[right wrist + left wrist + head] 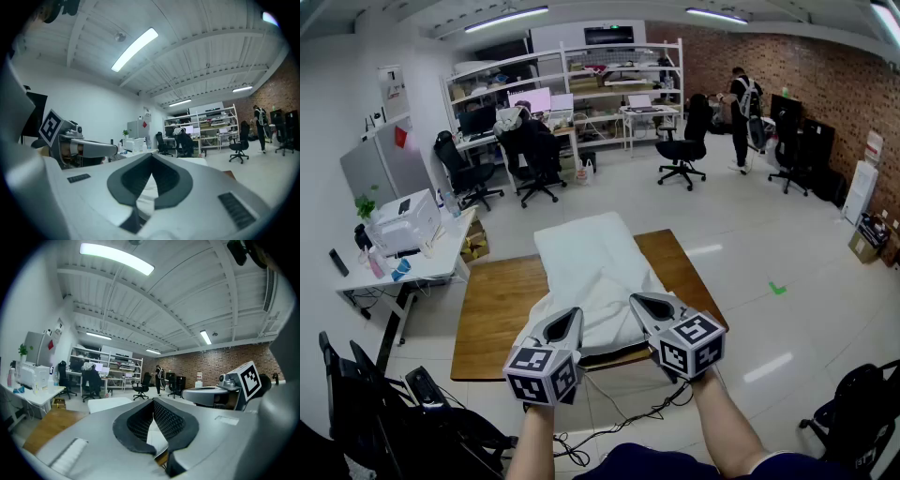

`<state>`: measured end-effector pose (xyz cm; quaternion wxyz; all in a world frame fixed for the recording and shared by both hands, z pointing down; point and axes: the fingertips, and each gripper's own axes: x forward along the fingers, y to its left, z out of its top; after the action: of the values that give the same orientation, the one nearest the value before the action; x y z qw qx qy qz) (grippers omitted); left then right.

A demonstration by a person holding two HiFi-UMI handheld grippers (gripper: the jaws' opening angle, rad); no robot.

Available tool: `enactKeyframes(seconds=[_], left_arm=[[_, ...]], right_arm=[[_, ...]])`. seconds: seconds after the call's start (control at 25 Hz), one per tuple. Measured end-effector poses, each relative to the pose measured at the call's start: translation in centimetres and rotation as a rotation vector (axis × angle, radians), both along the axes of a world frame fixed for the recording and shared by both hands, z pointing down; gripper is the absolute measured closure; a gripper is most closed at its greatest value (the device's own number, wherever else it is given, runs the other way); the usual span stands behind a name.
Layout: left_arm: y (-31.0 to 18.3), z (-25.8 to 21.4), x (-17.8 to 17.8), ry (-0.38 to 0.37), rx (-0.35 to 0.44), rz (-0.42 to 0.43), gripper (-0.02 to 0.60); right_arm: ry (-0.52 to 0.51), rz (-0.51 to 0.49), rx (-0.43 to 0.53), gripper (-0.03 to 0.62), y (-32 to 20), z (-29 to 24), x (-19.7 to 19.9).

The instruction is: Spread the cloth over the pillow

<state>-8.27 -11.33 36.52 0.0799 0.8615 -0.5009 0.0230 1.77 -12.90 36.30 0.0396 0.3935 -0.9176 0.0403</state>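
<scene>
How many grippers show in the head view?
2. The left gripper is over the cloth's near-left corner and the right gripper over its near-right corner, both by the table's near edge. None looks hidden.
</scene>
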Motion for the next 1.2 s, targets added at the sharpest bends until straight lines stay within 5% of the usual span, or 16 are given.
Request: enactKeyframes(seconds=[0.48,1.0,1.2], left_arm=[[-1.3,6.0,-0.1,-0.033,-0.087,-0.069,0.581],[-5.2,11.4,-5.3,-0.065,-0.196,-0.216,0.581],[-7.9,13.9,-7.3,-0.135,-0.212,-0.206,0.516]], right_arm=[[0.026,0.042,-0.064,0.589,-1.8,4.9,3.3],[0.082,0.070,-0.116,0.591,-5.1,8.5,2.8],[0.072,0.086,-0.130,0.591,-7.2,9.3,0.9]])
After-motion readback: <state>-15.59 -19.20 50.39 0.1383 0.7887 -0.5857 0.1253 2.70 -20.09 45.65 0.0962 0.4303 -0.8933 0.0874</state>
